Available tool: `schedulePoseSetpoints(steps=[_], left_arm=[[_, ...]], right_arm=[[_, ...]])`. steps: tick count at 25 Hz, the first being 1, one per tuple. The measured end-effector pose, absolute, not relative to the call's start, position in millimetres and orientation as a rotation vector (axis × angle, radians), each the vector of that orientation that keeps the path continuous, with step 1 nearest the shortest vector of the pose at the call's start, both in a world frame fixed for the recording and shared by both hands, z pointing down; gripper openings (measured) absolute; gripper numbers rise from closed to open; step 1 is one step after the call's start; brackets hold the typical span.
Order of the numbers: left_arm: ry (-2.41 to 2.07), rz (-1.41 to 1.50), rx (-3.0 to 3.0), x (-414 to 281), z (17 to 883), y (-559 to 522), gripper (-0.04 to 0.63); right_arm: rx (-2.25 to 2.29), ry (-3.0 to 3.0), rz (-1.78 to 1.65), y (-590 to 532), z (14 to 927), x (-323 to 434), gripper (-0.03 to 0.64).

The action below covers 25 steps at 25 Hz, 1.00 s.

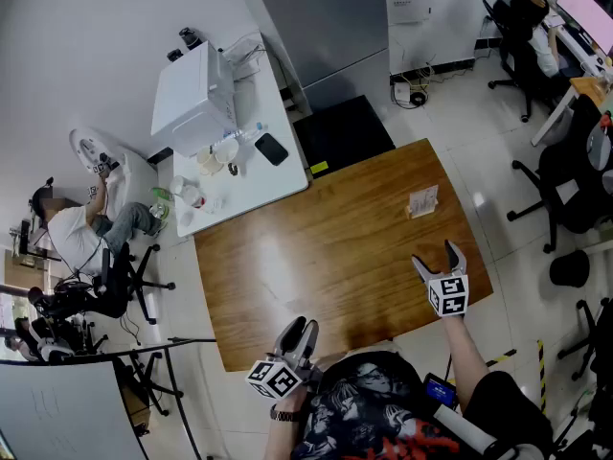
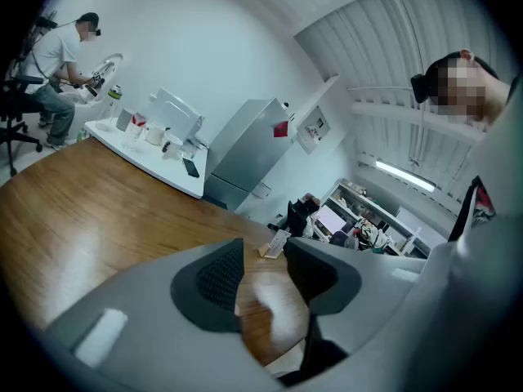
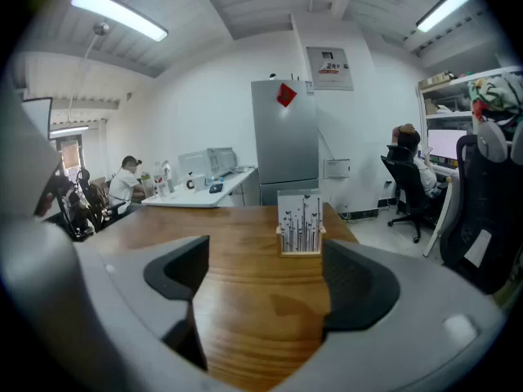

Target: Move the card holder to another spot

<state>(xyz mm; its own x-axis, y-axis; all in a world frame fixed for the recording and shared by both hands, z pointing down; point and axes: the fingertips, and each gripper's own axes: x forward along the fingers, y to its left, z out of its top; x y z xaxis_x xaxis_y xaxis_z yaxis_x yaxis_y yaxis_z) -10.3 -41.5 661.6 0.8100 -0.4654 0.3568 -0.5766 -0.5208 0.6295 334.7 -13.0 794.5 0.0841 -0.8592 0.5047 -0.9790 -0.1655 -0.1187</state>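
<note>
Glare from the ceiling lights lies across the wooden table (image 1: 316, 257), and the card holder (image 3: 301, 223) stands upright on the table's far right part, near the right edge. It is a small wooden base carrying a white card printed with thin dark stems. The right gripper (image 1: 436, 262) hovers over the near right corner of the table, tilted a little downward and aimed at the card holder. Its jaws are spread wide with only bare wood between them (the card holder sits farther off, framed in the gap but well apart from both pads). The left gripper (image 1: 300, 332) hangs at the near edge of the table, left of the person's patterned shirt (image 1: 369, 410). Its jaws are parted by a narrow gap and hold nothing. From its own view the card holder shows small, just beyond the jaw tips and far across the wood. A white side table (image 1: 259, 175) butts against the far left corner of the wooden table and carries a white boxy appliance (image 1: 192, 99), a dark phone (image 1: 271, 149) and a few cups. A grey refrigerator (image 3: 284, 137) stands against the far wall. A seated person (image 1: 81, 233) is at the far left, and another sits at a desk on the far right among black office chairs (image 1: 565, 185).
</note>
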Motion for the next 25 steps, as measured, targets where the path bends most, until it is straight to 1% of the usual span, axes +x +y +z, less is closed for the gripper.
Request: schedulePoseSetpoints(steps=[1, 3, 12, 19, 25], left_arm=[[-0.760, 0.173, 2.206, -8, 665, -41, 0.163], [-0.760, 0.157, 2.193, -5, 671, -41, 0.163], [-0.864, 0.178, 2.141, -22, 672, -34, 0.164], [-0.970, 0.152, 2.105, -50, 667, -31, 0.172], [-0.985, 0.133, 2.089, -64, 668, -24, 0.173]], right_arm=[[2.097, -1.818, 0.731, -16, 805, 344, 0.440], [2.072, -1.769, 0.791, -24, 826, 363, 0.580], [2.010, -1.642, 0.911, -88, 908, 429, 0.583], [1.984, -1.575, 0.907, -133, 921, 442, 0.581], [2.038, -1.471, 0.984, -142, 934, 441, 0.580]])
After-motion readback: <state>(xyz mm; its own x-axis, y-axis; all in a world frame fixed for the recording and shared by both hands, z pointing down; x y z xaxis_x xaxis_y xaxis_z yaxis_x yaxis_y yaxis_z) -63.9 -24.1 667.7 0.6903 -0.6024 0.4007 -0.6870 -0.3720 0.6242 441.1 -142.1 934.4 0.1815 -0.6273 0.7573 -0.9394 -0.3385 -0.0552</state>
